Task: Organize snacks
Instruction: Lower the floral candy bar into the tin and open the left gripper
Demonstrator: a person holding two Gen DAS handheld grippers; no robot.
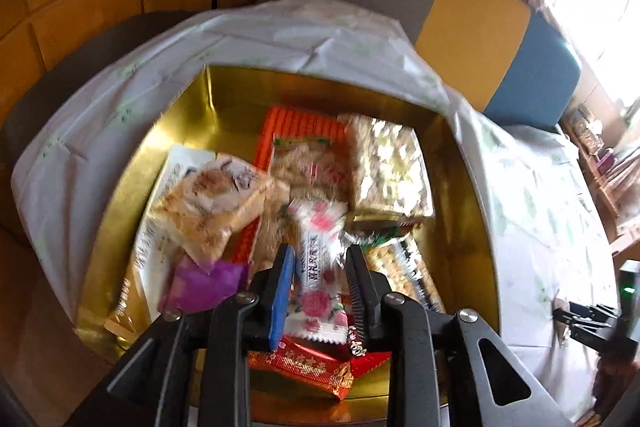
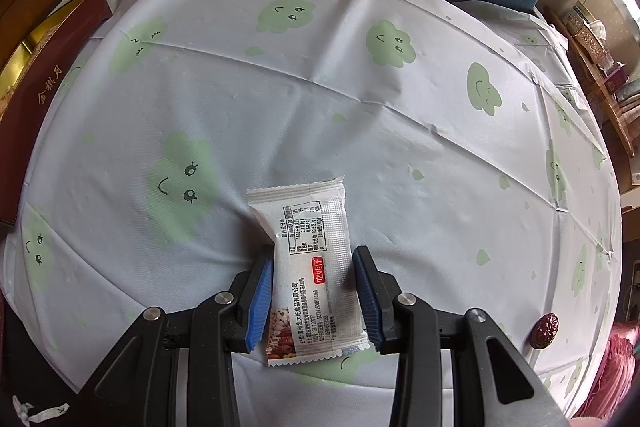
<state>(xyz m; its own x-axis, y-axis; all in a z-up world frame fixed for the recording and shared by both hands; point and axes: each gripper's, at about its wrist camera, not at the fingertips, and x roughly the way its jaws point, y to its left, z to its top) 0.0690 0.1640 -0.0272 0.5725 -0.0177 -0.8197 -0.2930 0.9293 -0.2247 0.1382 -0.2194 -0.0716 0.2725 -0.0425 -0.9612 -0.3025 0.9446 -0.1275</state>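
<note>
In the left wrist view a gold-lined box (image 1: 224,99) holds several wrapped snacks. My left gripper (image 1: 320,259) hovers over it, jaws apart, with a white rose-print snack packet (image 1: 320,279) lying between them; the fingers do not clamp it. In the right wrist view a white snack packet (image 2: 312,267) with printed text lies flat on the tablecloth (image 2: 320,87) between the fingers of my right gripper (image 2: 314,259). The left pad touches its edge and the right pad stands just off it. The jaws are open.
The dark red box side (image 2: 44,83) stands at the table's left. A red date (image 2: 544,325) lies at the right edge of the table. Grey, yellow and blue chair backs (image 1: 472,11) line the far side. Shelves (image 2: 596,39) are at the right.
</note>
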